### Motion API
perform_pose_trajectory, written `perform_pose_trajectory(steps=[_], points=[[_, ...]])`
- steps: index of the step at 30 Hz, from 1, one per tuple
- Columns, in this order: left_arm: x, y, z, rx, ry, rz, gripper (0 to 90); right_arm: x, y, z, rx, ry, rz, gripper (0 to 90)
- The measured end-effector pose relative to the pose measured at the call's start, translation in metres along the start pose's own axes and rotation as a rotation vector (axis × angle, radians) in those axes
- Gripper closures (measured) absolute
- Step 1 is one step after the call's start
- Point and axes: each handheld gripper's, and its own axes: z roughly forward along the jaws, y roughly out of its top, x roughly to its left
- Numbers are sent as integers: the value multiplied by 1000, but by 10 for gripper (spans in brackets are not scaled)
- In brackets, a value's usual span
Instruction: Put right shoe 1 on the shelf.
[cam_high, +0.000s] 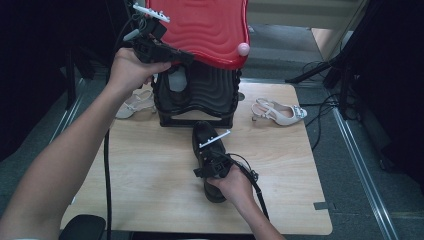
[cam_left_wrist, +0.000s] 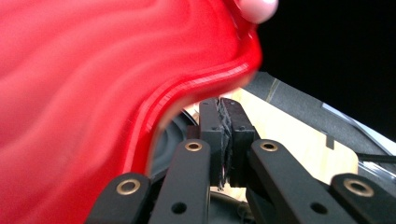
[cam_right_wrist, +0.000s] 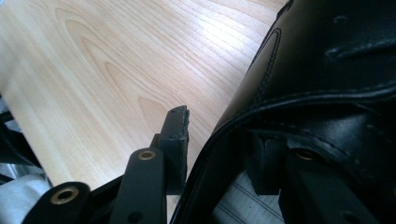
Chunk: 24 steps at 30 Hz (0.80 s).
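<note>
A black leather shoe (cam_high: 204, 134) lies on the wooden table (cam_high: 150, 175) just in front of a black wavy box (cam_high: 210, 92). My right gripper (cam_high: 211, 156) is shut on the shoe's collar. In the right gripper view one jaw sits outside the shoe (cam_right_wrist: 327, 70) and the other inside it, gripper (cam_right_wrist: 222, 135). The box's red lid (cam_high: 200, 25) is raised. My left gripper (cam_high: 186, 56) is up at the lid's lower left edge. In the left gripper view its jaws are pressed together, gripper (cam_left_wrist: 223, 140), with the lid's rim (cam_left_wrist: 196, 88) curving just over the tips.
A pink knob (cam_high: 243, 49) sits on the lid's front corner. Something pale (cam_high: 176, 80) shows inside the box. A white sandal (cam_high: 135, 102) lies left of the box and another (cam_high: 280, 112) to its right. Cables (cam_high: 320, 107) trail on the floor past the table's right edge.
</note>
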Motion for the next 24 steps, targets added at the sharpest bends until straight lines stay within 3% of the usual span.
perform_pose_trajectory(steps=[5,8,11,12,16,24], points=[[7,9,1,-10,27,2,878,2,-1,5,18,-53,-45,707],[11,15,3,-9,48,0,879,1,-1,5,22,-55,-52,741],[15,21,5,-13,60,-11,879,-2,-2,3,18,-45,-49,787],[15,23,6,-10,60,-7,876,-6,-3,0,9,-23,-37,813],[17,24,11,-2,80,8,874,-12,-4,-7,0,-1,-26,833],[22,24,16,22,94,-6,875,-25,-11,-27,-28,36,-20,857]])
